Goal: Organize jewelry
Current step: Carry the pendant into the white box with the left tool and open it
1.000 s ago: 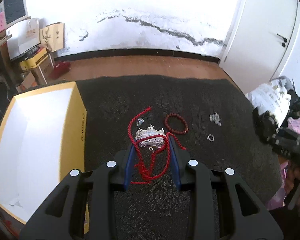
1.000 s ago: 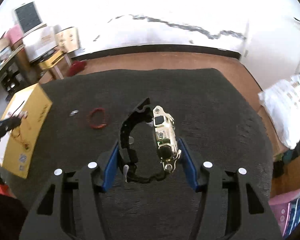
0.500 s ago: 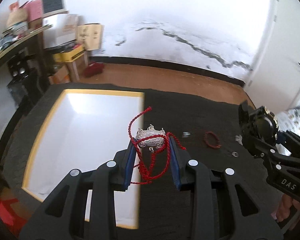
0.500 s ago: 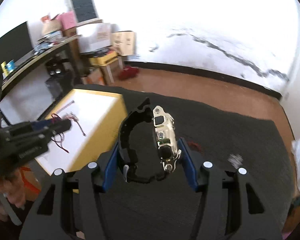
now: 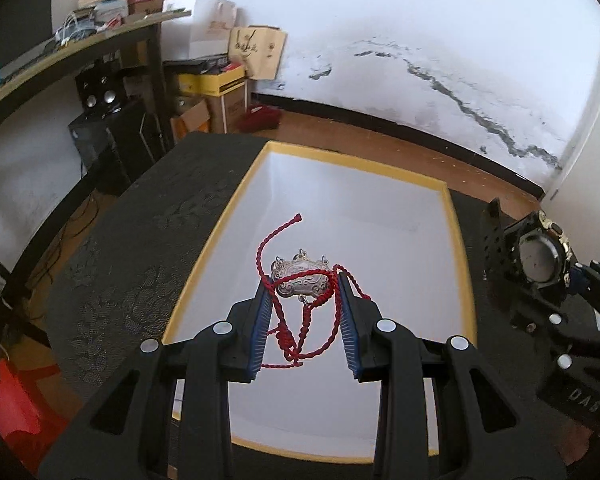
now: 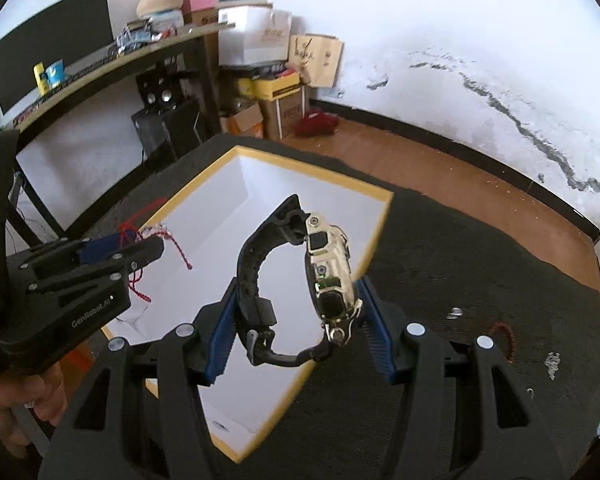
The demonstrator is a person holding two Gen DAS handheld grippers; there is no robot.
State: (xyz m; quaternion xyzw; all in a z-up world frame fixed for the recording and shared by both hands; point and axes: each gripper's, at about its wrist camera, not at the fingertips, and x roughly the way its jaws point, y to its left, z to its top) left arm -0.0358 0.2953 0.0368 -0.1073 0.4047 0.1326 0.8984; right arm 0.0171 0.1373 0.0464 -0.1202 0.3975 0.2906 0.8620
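two pieces were in my grip at once. my left gripper [image 5: 304,304] had its blue pads [image 5: 260,326] closed to a narrow gap on the silver cloud-shaped pendant on a red braided cord [image 5: 300,282], pinching the pendant by its two ends so the cord hung loose between the fingers, one end curling upward. i judged that hold was chosen because the metal plate gave something firm to squeeze, where the cord alone would slip. it hung above the white floor of the shallow yellow-edged open box [image 5: 460,240], which looked bare apart from some small marks near one end.

my right gripper [image 6: 296,316] was closed partway around the black-strapped wristwatch with a gold-coloured case [image 6: 328,276], one pad against the strap and the other against the case, the buckled loop standing upright between them. it sat over the box's near yellow wall [image 6: 374,240], half above the white floor and half above the dark patterned cloth [image 6: 480,248].

bringing both over the box together made sense to me as one trip in place of two. on the cloth to the right lay a red bead bracelet [image 6: 506,338] and several small silver pieces [image 6: 552,360], not yet collected, so the job seemed to me under halfway done.
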